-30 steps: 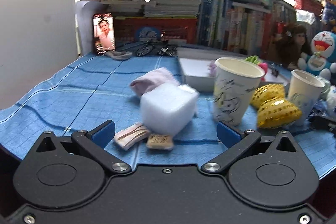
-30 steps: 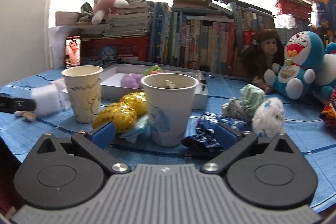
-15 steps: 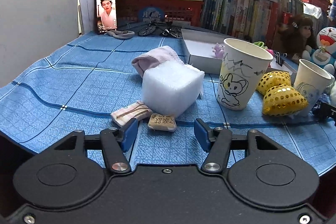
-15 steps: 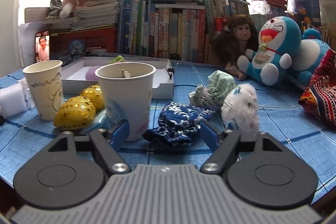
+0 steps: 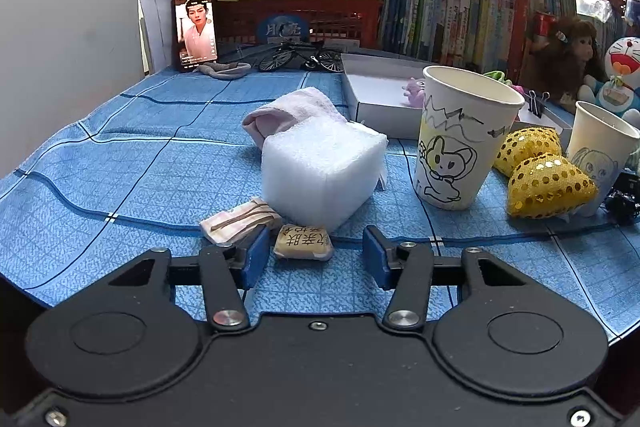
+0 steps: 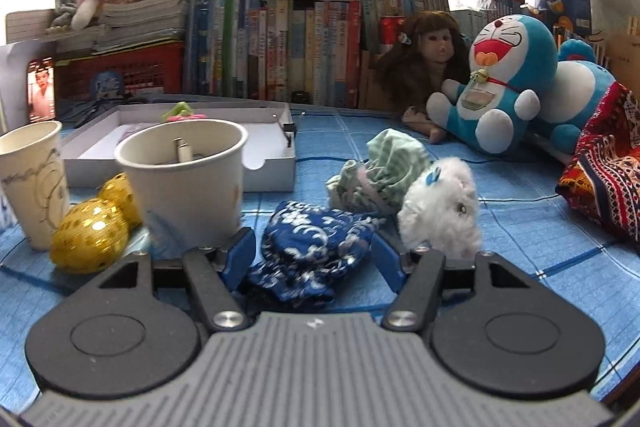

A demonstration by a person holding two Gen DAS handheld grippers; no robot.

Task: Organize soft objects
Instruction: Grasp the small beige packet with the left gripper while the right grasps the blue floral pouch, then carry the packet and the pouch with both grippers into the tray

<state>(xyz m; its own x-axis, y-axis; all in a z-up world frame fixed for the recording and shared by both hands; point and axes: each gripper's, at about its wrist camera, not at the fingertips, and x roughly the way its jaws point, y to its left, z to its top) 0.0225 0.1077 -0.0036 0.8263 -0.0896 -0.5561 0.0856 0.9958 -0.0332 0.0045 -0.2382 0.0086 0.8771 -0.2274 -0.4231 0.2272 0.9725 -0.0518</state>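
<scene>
Closing in on soft goods.
Left gripper (image 5: 316, 253) narrowing, unclamped, around small tan printed sachet (image 5: 303, 242) (light, squashy); pinch across flat sides.

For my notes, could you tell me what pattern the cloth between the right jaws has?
Dark blue cloth with white floral swirls; right wrist view.

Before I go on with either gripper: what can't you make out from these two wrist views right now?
- Right wrist view: whether the right gripper pads touch the blue patterned cloth; its folds cover the gap.
- Right wrist view: what lies in the nearer paper cup; the rim hides all but a small tip.
- Left wrist view: the tan packet between the left gripper pads; its print is too small to read.
</scene>
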